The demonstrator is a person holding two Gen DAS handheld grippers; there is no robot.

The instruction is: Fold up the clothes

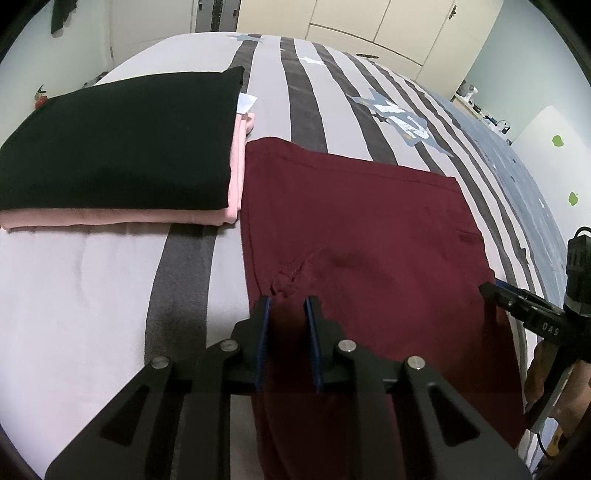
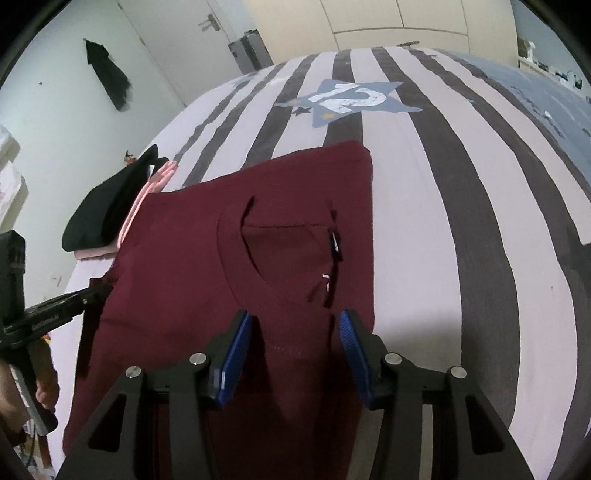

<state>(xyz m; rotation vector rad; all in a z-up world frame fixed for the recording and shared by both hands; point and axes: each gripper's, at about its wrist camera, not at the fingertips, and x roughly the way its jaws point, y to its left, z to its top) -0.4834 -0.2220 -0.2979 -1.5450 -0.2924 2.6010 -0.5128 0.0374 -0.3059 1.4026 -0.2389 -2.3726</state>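
The dark red cotton T-shirt [image 2: 207, 266] lies partly folded on the striped grey-and-white bed cover [image 2: 461, 206], its near edge hanging toward both hands. The left tool [image 1: 288, 306] is pinched onto that near edge. The right tool [image 2: 295, 325] straddles a ridge of the same cloth near the collar; whether its blue pads [image 2: 352, 343] press it I cannot tell. Just beside the shirt sits a folded black garment [image 1: 122, 140] on a folded pink one [image 1: 110, 217].

Bed [image 2: 424, 206] under grey-and-white striped cover, blue star patch numbered 12 [image 2: 351, 98]. Cream wardrobe doors [image 1: 388, 26] beyond. White door [image 2: 177, 40] with lever handle; dark garment, possibly a scarf [image 2: 109, 75], hangs on pale wall.
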